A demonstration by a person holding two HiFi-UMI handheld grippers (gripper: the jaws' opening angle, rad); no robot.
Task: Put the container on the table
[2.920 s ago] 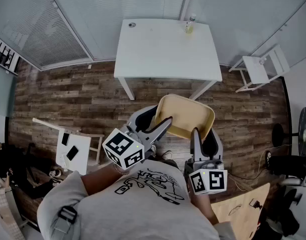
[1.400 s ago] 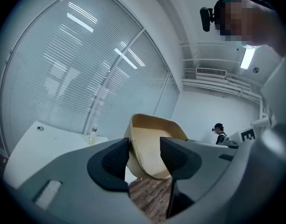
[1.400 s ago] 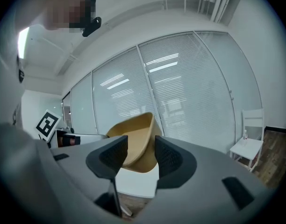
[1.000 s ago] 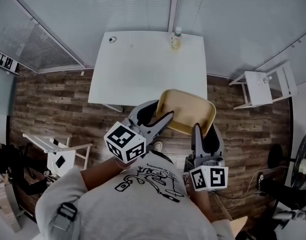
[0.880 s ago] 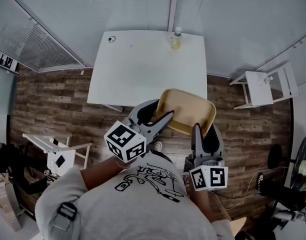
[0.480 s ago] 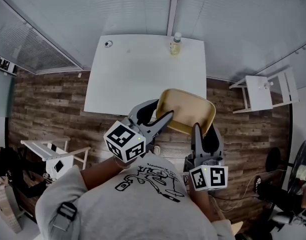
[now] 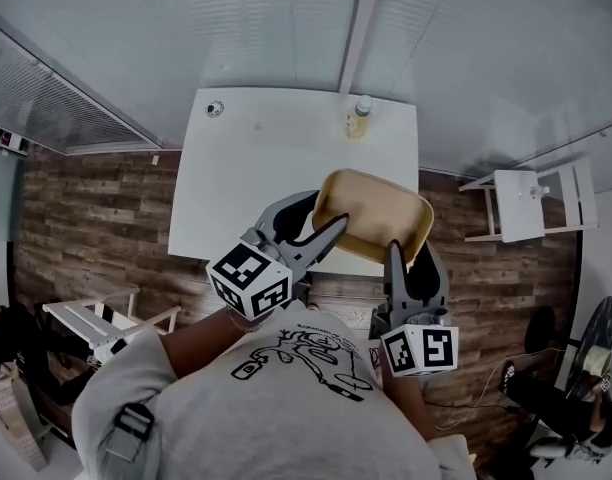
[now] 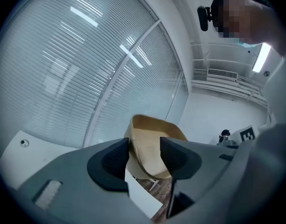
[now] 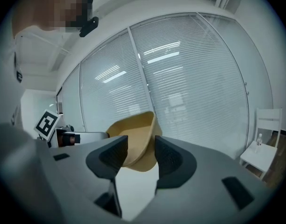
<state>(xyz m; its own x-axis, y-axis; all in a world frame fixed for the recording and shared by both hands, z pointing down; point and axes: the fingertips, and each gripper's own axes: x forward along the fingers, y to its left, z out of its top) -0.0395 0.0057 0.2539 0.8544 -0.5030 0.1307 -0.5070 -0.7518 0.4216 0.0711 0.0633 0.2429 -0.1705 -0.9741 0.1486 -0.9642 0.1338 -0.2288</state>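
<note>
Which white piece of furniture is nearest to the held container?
The large white table straight ahead: the tan container overlaps its near right edge. The small white chair stands apart at right.

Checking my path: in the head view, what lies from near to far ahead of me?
Left gripper and right gripper → container → table → bottle → blinds

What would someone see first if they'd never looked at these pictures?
The tan container, held over the near edge of the white table. The left gripper and right gripper each have jaws clamped on its rim. A small bottle stands at the table's far edge.
</note>
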